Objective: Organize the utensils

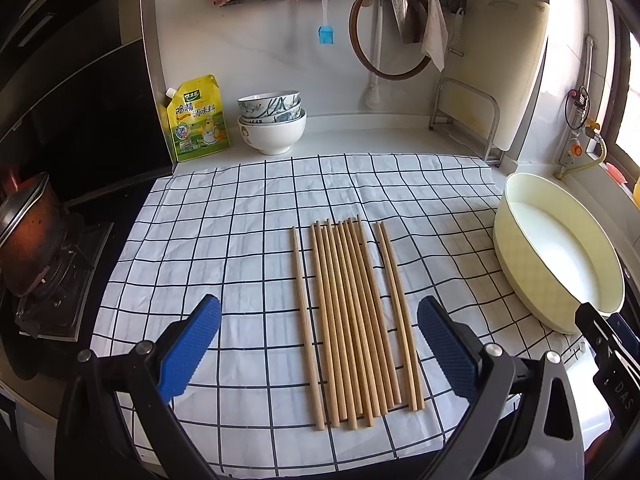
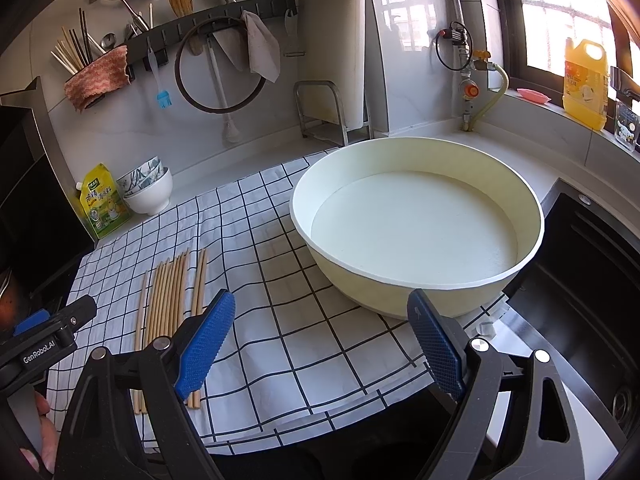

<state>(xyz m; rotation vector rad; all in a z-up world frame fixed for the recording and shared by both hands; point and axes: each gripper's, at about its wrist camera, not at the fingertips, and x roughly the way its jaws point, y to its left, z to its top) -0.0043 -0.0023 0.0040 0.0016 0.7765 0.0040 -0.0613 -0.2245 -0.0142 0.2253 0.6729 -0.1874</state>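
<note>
On a kitchen worktop (image 1: pixel 360 140) spread with a checked cloth (image 1: pixel 224 248), wooden chopsticks (image 1: pixel 352 320) lie side by side beside a cream basin (image 2: pixel 416 224); left tongs (image 1: pixel 320 344) and right tongs (image 2: pixel 324 340) hover agape, empty.

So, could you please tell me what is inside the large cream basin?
The cream basin shows only a bare, pale floor in the right wrist view; no utensils lie in it. The chopsticks lie outside, on the checked cloth. The near wall's inside is hidden.
</note>
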